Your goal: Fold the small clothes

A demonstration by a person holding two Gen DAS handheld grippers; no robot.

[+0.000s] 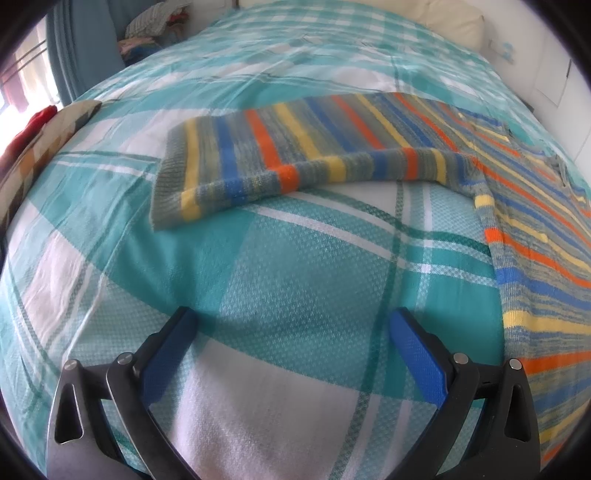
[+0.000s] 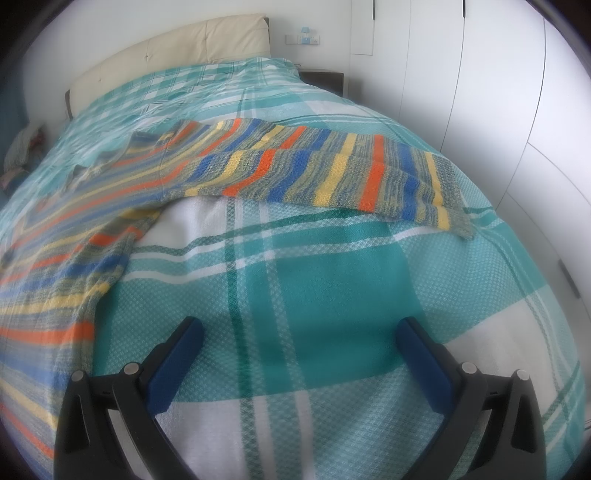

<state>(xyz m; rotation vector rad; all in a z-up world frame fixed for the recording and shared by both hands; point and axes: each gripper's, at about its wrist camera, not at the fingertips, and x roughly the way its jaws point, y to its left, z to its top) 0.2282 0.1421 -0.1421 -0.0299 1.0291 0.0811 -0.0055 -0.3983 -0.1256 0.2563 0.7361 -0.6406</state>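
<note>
A small knitted sweater with orange, blue, yellow and grey stripes lies flat on the bed. In the left wrist view its left sleeve (image 1: 280, 155) stretches out ahead and its body (image 1: 543, 258) runs down the right edge. In the right wrist view its right sleeve (image 2: 332, 170) stretches ahead and its body (image 2: 62, 266) fills the left. My left gripper (image 1: 291, 325) is open and empty above the bedspread, short of the sleeve. My right gripper (image 2: 299, 336) is open and empty, also short of its sleeve.
The bed is covered by a teal and white plaid bedspread (image 1: 295, 266) with a cream headboard (image 2: 173, 55). A patterned cushion (image 1: 37, 158) lies at the left edge. A pile of clothes (image 1: 155, 26) sits beyond the bed. White wardrobe doors (image 2: 480, 92) stand to the right.
</note>
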